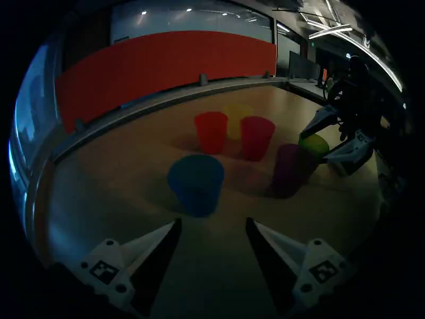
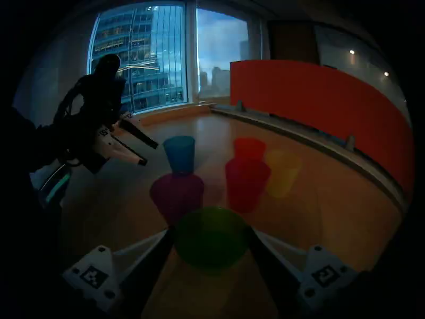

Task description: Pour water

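Several plastic cups stand grouped on the wooden table (image 1: 133, 175). The blue cup (image 1: 196, 183) is nearest my left gripper (image 1: 212, 228), which is open with nothing between its fingers, a short way in front of that cup. Behind are an orange cup (image 1: 211, 132), a yellow cup (image 1: 237, 116), a red cup (image 1: 257, 137) and a purple cup (image 1: 291, 169). The green cup (image 2: 212, 239) sits between the spread fingers of my right gripper (image 2: 211, 231), close to both; I cannot tell whether they touch it. In the left gripper view the right gripper (image 1: 313, 147) straddles the green cup (image 1: 314, 142).
A red partition (image 1: 159, 64) with a grey rail runs along the table's far edge. Large windows (image 2: 143, 58) lie beyond the table. A person's dark hand and sleeve (image 2: 90, 117) hold the left gripper (image 2: 151, 154) by the blue cup (image 2: 179, 153). Purple cup (image 2: 177, 195) stands just past the green one.
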The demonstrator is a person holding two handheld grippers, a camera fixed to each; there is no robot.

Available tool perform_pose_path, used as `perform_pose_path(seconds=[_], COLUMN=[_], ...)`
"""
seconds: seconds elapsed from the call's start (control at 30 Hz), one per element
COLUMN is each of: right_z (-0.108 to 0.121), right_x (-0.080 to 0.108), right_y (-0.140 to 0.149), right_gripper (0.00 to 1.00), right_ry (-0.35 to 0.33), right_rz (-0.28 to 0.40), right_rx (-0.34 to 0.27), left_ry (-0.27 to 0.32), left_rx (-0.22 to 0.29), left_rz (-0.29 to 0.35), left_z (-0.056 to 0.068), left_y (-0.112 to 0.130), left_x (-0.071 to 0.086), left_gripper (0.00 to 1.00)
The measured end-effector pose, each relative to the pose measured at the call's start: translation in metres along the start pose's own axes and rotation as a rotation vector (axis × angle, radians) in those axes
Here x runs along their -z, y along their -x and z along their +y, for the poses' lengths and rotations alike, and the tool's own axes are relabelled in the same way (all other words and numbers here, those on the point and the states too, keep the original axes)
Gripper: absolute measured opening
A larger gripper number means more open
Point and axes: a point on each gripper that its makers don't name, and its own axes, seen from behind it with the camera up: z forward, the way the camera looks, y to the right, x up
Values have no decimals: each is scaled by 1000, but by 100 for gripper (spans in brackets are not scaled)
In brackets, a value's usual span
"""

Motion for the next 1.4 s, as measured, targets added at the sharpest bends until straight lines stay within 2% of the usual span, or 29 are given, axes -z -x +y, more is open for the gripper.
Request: perform_pose_path(seconds=[0.47,0.87,1.17,1.4], right_z=[3,11,20,36], right_x=[30,67,90,108], right_y=[7,18,8,-9], right_gripper=[100,100,100,100], right_ry=[51,139,216,299], right_rz=[7,25,98,172], right_rx=[14,16,-22,-59], left_ry=[-23,-75,-137,-225], left_rx=[31,114,145,117], left_rz=[44,127,195,282], left_z=[5,-4,-9,-13], left_y=[-3,-6,-15,-30], left_x=[13,35,52,63], left_gripper=[89,89,89,89])
